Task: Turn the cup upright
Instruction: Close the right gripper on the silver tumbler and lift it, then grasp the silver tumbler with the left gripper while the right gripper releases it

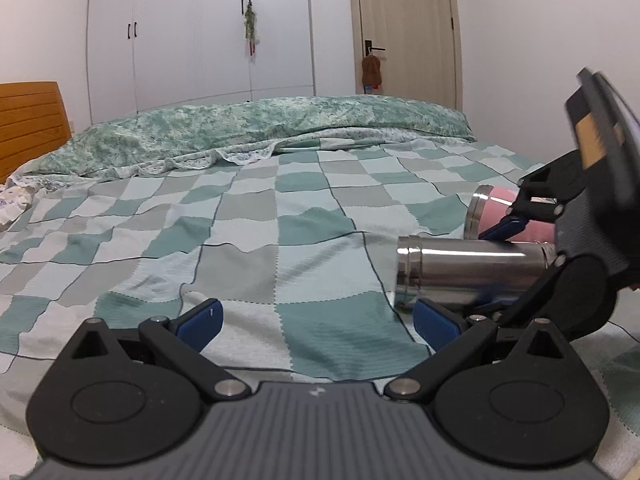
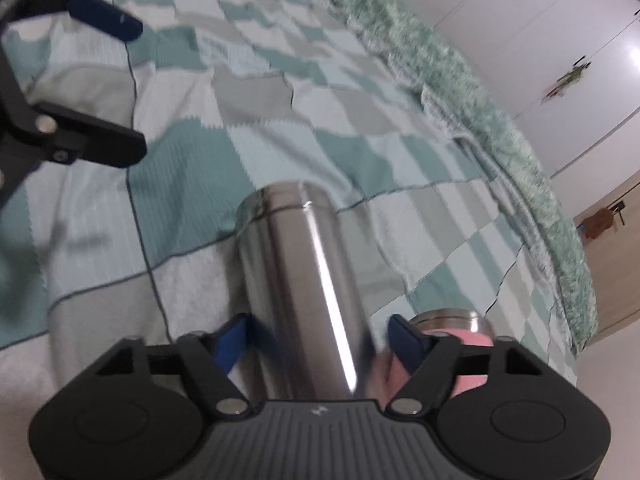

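So the steel cup [image 2: 304,280] is on its side on the checkered bedspread [image 1: 240,240], sitting lengthwise between the right gripper's [image 2: 320,340] blue pads [image 2: 234,340]. From the right wrist view the cup points straight away from the camera, its banded end farthest out. The pads sit on either side of the cup's near end and look pressed against it, so I'd call that a hold, though that bit of the frame is blurry. From the left wrist view you see the same cup [image 1: 468,272] lying flat at the right edge, banded end pointing left, with the right gripper [image 1: 496,264] coming in from the right and one blue finger above it, another below.

There's a second, pink cup [image 1: 508,220] with a steel rim, also on its side, just behind the steel one. In the right wrist view it peeks out [image 2: 460,328] just beyond the right-hand pad.

The left gripper [image 1: 316,320] is spread wide with nothing between its fingers, hovering low over the bedspread just left of the steel cup. Its right pad [image 1: 436,324] is very close to the cup's banded end; can't tell if they touch.

Background: a rumpled green floral duvet [image 1: 256,132] along the far side of the bed, white wardrobe [image 1: 200,32], beige door [image 1: 408,28], and a wooden headboard [image 1: 28,120] on the left.
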The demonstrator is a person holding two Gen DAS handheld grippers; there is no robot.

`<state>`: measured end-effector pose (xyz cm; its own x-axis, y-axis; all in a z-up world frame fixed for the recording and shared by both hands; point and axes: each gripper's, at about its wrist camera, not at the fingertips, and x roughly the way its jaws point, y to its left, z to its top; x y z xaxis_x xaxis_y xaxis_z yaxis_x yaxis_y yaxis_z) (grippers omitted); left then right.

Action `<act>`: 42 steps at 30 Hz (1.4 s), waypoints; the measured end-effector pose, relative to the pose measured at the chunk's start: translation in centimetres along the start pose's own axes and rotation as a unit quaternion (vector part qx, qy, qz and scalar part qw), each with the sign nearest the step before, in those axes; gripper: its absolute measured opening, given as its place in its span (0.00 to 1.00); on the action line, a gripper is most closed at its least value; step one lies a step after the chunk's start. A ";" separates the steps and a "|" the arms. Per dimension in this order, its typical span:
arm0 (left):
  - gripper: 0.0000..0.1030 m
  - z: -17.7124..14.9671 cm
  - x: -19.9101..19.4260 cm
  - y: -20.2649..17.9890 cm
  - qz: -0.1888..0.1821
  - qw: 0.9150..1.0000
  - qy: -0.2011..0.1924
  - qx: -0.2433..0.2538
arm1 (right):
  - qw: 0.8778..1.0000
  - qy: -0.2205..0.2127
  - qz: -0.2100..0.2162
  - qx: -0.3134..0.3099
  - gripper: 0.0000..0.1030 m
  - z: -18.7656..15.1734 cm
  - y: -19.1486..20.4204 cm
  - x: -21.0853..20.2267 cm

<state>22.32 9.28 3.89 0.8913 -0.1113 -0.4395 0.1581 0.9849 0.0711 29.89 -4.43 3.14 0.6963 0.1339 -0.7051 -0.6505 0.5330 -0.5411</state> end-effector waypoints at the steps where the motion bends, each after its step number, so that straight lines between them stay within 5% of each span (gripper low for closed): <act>1: 1.00 0.0 0.1 -0.1 -0.001 1.000 0.001 0.001 | 1.000 0.004 -0.007 -0.003 0.65 0.0 0.3 0.4; 10: 1.00 0.1 -1.8 -0.5 -0.006 1.000 -0.003 -0.005 | 0.998 -0.036 -0.044 -0.031 0.60 -0.7 1.7 -1.8; 22: 1.00 0.6 -9.6 -1.3 0.006 0.999 -0.032 -0.007 | 0.989 -0.095 -0.066 -0.093 0.59 -1.8 5.1 -9.6; 35: 1.00 -2.9 -16.9 -2.4 0.022 0.999 -0.023 -0.012 | 0.968 -0.181 0.029 -0.171 0.59 -4.3 11.9 -15.8; 42: 1.00 -4.4 -17.7 -3.2 0.022 1.000 -0.005 -0.014 | 0.969 -0.153 0.042 -0.189 0.59 -5.7 12.1 -13.8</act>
<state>4.14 8.71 7.54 0.9012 -0.0684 -0.4281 0.1060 0.9923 0.0646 10.68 -4.56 3.67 0.6553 0.4365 -0.6164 -0.7336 0.1736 -0.6570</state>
